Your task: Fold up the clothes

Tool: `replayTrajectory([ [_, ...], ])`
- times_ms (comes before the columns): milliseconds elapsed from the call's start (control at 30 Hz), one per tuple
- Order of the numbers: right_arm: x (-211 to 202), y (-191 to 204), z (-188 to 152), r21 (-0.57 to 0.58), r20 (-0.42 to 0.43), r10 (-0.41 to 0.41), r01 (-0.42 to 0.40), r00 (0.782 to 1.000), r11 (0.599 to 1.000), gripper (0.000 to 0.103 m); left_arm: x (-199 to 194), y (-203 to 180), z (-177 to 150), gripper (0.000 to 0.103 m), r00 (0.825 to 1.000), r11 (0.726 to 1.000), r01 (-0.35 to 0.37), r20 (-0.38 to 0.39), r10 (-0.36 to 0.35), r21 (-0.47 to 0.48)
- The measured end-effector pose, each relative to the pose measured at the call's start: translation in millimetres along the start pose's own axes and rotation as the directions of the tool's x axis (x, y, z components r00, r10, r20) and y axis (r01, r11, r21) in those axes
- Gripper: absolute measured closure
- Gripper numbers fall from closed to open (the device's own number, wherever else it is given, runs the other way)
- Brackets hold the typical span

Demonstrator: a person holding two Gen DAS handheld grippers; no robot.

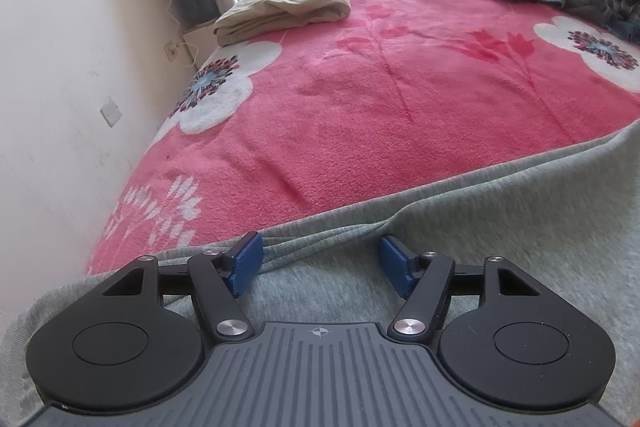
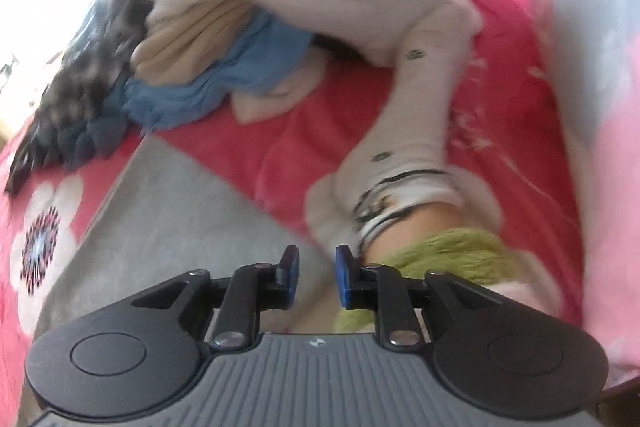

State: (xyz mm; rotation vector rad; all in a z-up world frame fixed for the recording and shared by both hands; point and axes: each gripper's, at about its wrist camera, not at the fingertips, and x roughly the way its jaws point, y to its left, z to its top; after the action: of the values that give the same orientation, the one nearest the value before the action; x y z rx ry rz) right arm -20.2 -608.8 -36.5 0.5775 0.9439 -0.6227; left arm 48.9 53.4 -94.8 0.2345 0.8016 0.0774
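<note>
On the pink bed [image 1: 360, 115], my left gripper [image 1: 320, 263] rests with fingers spread wide astride a bunched hem of the grey garment [image 1: 500, 227], not pinching it. My right gripper [image 2: 317, 277], fingers narrowly parted and empty, hangs over the garment's right edge near a white sleeve [image 2: 416, 115] and the unfolded pile [image 2: 180, 67]. The fold looks barely begun; next I judge both must pinch the edge.
</note>
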Motion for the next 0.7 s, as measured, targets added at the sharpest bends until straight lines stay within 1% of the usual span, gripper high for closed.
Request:
replayTrajectory([
  [67,-2,5,0,-0.009,0.009,0.017,-0.017,1.000,1.000,0.079,0,-1,0,0.038,1.000,1.000,-0.004,-0.003,0.004,0.001],
  [167,1,26,-3,-0.099,-0.001,0.054,-0.054,0.999,0.994,0.079,-1,-1,1,0.038,1.000,1.000,-0.008,-0.005,0.008,0.003],
  [267,10,54,-10,-0.213,-0.040,0.088,-0.095,0.995,0.972,0.079,-1,-1,0,0.038,1.000,1.000,-0.008,-0.004,0.008,0.005],
  [367,27,79,-13,-0.283,-0.062,0.085,-0.099,0.994,0.954,0.079,-1,-1,1,0.038,1.000,1.000,-0.006,-0.004,0.007,0.011],
  [433,37,95,-10,-0.308,-0.062,0.111,-0.125,0.992,0.943,0.079,-1,-1,1,0.038,1.000,1.000,-0.006,-0.006,0.007,0.022],
  [500,48,110,0,-0.305,-0.071,0.161,-0.175,0.984,0.936,0.079,-1,-2,2,0.038,1.000,1.000,-0.006,-0.008,0.006,0.029],
  [533,54,116,7,-0.277,-0.076,0.188,-0.202,0.979,0.939,0.079,-1,-2,2,0.038,1.000,1.000,-0.005,-0.010,0.005,0.031],
  [600,68,128,23,-0.202,-0.091,0.231,-0.245,0.969,0.948,0.077,-1,-2,3,0.038,1.000,0.999,-0.005,-0.013,0.005,0.033],
  [667,83,140,40,-0.116,-0.119,0.259,-0.273,0.958,0.955,0.075,-1,-2,3,0.037,1.000,0.999,-0.006,-0.017,0.007,0.037],
  [700,91,147,47,-0.080,-0.131,0.266,-0.277,0.955,0.958,0.072,-1,-3,3,0.037,1.000,0.999,-0.008,-0.018,0.008,0.039],
])
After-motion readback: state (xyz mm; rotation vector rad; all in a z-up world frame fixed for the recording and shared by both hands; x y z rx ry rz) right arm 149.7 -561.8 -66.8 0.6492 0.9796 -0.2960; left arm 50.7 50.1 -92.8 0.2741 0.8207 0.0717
